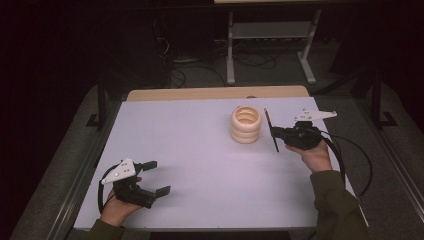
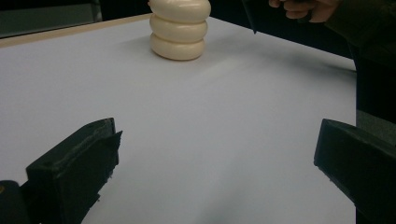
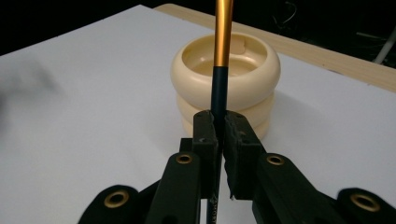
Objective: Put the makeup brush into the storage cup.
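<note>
A cream holder (image 1: 246, 125) (image 2: 179, 30) (image 3: 225, 70) made of three stacked rings, hollow and open at the top, stands upright on the far right part of the white table (image 1: 200, 165). My right gripper (image 1: 276, 133) (image 3: 219, 123) is just right of it, shut on a thin dark pen (image 1: 271, 131) (image 3: 222, 37) with a gold upper part. The pen stands nearly upright beside the holder, apart from it. At the near left, my left gripper (image 1: 159, 177) (image 2: 219, 135) hovers low over the table, open, with nothing between its jaws.
A wooden strip (image 1: 215, 93) runs along the table's far edge. Beyond it are the metal legs of another table (image 1: 231, 55) and cables on the floor. A black cable (image 1: 350, 160) loops from the right gripper past the table's right edge.
</note>
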